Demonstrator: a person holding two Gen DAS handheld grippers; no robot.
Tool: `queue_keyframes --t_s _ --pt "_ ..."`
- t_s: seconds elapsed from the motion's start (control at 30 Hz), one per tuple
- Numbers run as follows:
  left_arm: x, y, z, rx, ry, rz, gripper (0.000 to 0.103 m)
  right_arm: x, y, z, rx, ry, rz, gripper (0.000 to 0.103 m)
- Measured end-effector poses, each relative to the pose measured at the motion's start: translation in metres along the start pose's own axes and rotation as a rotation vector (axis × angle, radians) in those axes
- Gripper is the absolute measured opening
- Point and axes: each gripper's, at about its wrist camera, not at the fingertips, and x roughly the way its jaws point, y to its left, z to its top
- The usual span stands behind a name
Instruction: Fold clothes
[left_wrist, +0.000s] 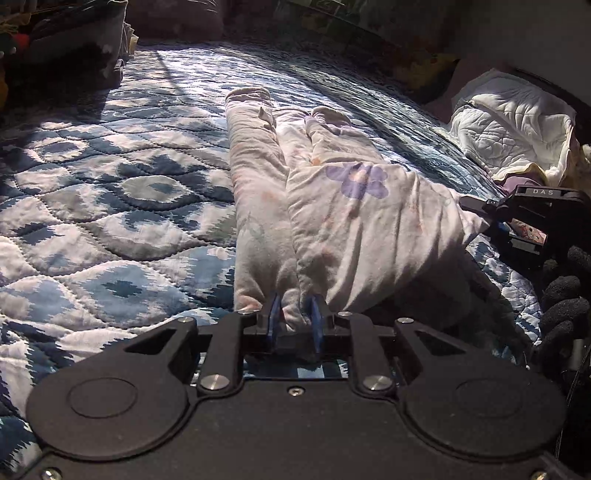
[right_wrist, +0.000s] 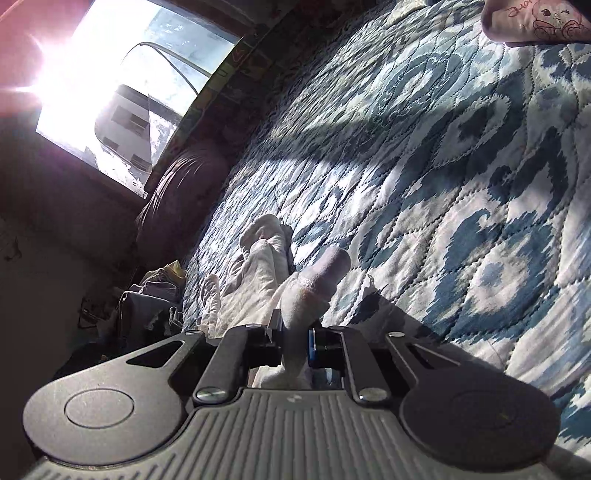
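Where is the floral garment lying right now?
In the left wrist view the floral garment lies stretched along the blue quilt, centre frame, its near end pinched by the left gripper and its right edge by the right gripper.

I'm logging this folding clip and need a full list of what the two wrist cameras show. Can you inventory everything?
Pyjama trousers: one, pale pink with a purple flower, lying lengthwise on the bed, legs pointing away, near end clamped.
Quilt: one, blue and white pattern, covering the bed.
White quilted cloth: one, crumpled at the bed's right edge.
Cartoon-print garment: one, pink, top right of the right wrist view.
Window: one, bright, beyond the bed.
Dark clutter: count unclear, far left corner.
Left tongs: black with blue pads, shut on the trousers.
Right tongs: black, shut on the trousers' fabric.
Gloved hand: one, black, right edge.
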Motion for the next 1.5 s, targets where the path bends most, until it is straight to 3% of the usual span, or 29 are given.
queue_keyframes --t_s 0.1,0.23,0.37,0.5,0.6,0.7,0.87,0.9,0.97,1.07,1.1,1.13,1.17,1.23,1.43,1.5 --pt "-0.013 -0.001 -0.006 0.079 -0.025 -0.039 0.028 -0.005 0.007 0.005 -0.021 -0.008 -0.007 0.015" --pt "-0.048 0.016 -0.011 0.011 -0.084 -0.146 0.028 -0.008 0.021 0.010 -0.067 -0.008 -0.019 0.015" --pt "-0.057 0.022 -0.007 0.078 -0.127 -0.119 0.028 -0.005 0.035 0.012 -0.108 0.000 -0.033 0.015" --pt "-0.035 0.031 -0.003 -0.044 -0.122 -0.200 0.028 0.003 0.044 0.015 -0.153 0.008 -0.068 0.015" --pt "-0.007 0.021 -0.013 -0.023 -0.038 -0.178 0.028 0.009 0.047 0.016 -0.175 0.015 -0.090 0.015" --pt "-0.010 0.028 -0.011 -0.078 -0.038 -0.217 0.027 0.015 0.048 0.016 -0.196 0.021 -0.102 0.015" --pt "-0.037 0.039 0.001 -0.152 -0.190 -0.246 0.027 0.017 0.046 0.016 -0.211 0.028 -0.105 0.015" --pt "-0.030 0.038 0.002 -0.156 -0.170 -0.241 0.027 0.017 0.044 0.016 -0.208 0.027 -0.110 0.015" --pt "0.005 0.033 -0.003 -0.115 -0.031 -0.232 0.030 0.015 0.042 0.017 -0.192 0.022 -0.113 0.015" --pt "-0.003 0.016 0.002 0.041 -0.056 -0.181 0.031 0.011 0.048 0.017 -0.188 0.015 -0.115 0.014" --pt "-0.016 0.011 0.004 0.083 -0.113 -0.183 0.031 0.009 0.052 0.017 -0.194 0.013 -0.113 0.014" --pt "-0.025 0.007 0.004 0.121 -0.164 -0.188 0.034 0.009 0.055 0.017 -0.204 0.011 -0.113 0.014" --pt "-0.033 0.003 0.004 0.160 -0.210 -0.192 0.047 0.008 0.061 0.018 -0.217 0.012 -0.113 0.014" --pt "-0.027 -0.010 -0.003 0.273 -0.214 -0.155 0.056 0.008 0.072 0.020 -0.223 0.013 -0.114 0.013" --pt "-0.007 -0.046 -0.024 0.572 -0.223 -0.057 0.055 0.016 0.112 0.022 -0.246 0.011 -0.117 0.013" --pt "0.000 -0.047 -0.023 0.567 -0.198 -0.036 0.038 0.023 0.126 0.021 -0.274 0.013 -0.123 0.013"
